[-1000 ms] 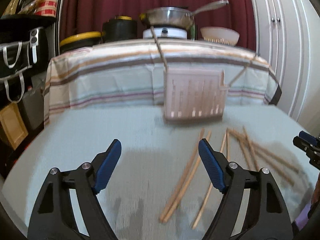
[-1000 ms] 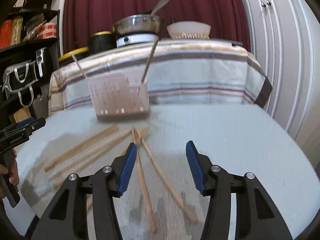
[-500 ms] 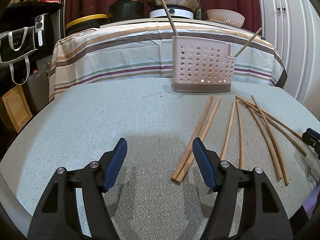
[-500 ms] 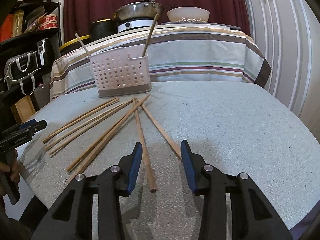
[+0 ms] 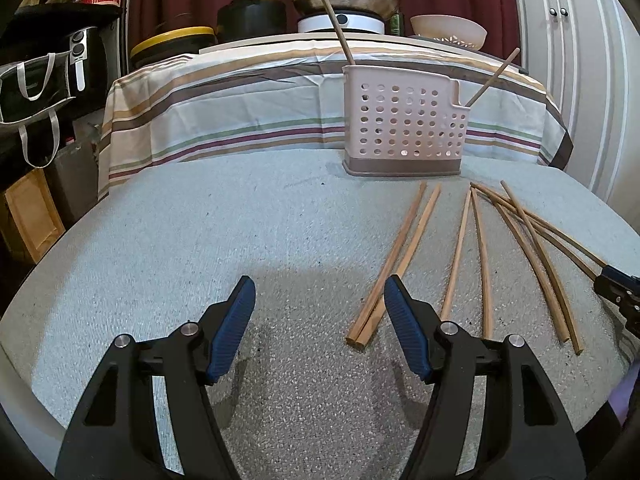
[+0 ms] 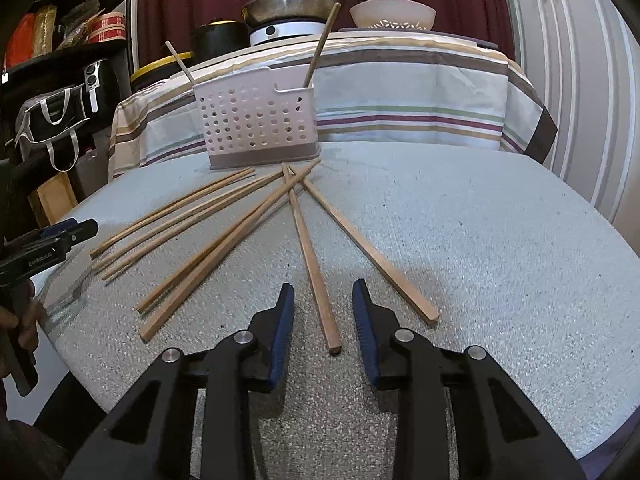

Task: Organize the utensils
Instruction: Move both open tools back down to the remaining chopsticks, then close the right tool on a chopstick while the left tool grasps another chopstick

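Observation:
Several wooden chopsticks (image 5: 404,256) lie fanned out on the grey table in front of a pink perforated utensil holder (image 5: 404,120), which has two chopsticks standing in it. My left gripper (image 5: 320,312) is open and empty, low over the table just left of the nearest chopstick pair. In the right wrist view the holder (image 6: 260,120) stands at the back. My right gripper (image 6: 323,312) is open, its fingertips on either side of the near end of one chopstick (image 6: 316,280). The right gripper's tip shows at the left wrist view's right edge (image 5: 616,288).
Behind the grey table (image 5: 200,240) stands a second table under a striped cloth (image 5: 240,112) with a pan on a burner (image 5: 344,0), a black pot and a bowl. Dark shelves with bags are at the left (image 5: 36,80). White cabinet doors are at the right.
Both grippers have dropped lower and pulled back toward the near table edge. The right gripper's jaws have narrowed around one chopstick's near end. The chopsticks and holder have not moved.

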`<state>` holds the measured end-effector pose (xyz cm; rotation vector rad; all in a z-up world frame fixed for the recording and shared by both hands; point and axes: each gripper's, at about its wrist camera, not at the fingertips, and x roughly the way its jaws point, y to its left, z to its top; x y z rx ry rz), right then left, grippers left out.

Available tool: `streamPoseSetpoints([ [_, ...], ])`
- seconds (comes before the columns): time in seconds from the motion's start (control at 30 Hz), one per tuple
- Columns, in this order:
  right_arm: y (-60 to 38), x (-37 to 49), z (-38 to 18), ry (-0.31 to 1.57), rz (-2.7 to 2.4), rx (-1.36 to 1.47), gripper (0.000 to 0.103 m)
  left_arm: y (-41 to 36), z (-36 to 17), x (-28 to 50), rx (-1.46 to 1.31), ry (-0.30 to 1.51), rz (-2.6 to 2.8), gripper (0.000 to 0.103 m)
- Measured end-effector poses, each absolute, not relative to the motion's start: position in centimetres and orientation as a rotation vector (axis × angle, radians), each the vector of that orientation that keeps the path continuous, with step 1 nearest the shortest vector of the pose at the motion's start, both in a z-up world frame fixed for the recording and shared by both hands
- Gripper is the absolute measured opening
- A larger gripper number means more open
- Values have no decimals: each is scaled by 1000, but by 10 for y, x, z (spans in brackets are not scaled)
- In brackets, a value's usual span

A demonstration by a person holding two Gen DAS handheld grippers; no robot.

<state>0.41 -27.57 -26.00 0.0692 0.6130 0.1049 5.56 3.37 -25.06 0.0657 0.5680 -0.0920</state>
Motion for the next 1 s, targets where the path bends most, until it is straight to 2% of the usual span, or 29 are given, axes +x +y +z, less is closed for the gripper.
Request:
streamPoseSetpoints([
  [0.07, -274, 3, -260, 613, 115, 63, 14, 34, -252, 55, 65, 570, -93, 65],
  [0.17, -270, 3, -260, 611, 125, 42, 10, 33, -252, 55, 69, 570, -95, 65],
  [0.5, -266, 0, -260, 600, 132, 38, 8, 33, -257, 55, 70, 585, -122, 53],
  [0.77, -265, 2, -260, 600, 137, 30, 7, 30, -262, 58, 77, 607, -138, 49],
  [0.83, -265, 2, -260, 601, 136, 30, 7, 30, -263, 60, 79, 618, -140, 45],
  [1.0, -264, 2, -260, 601, 136, 29, 7, 33, -263, 62, 68, 633, -124, 45],
])
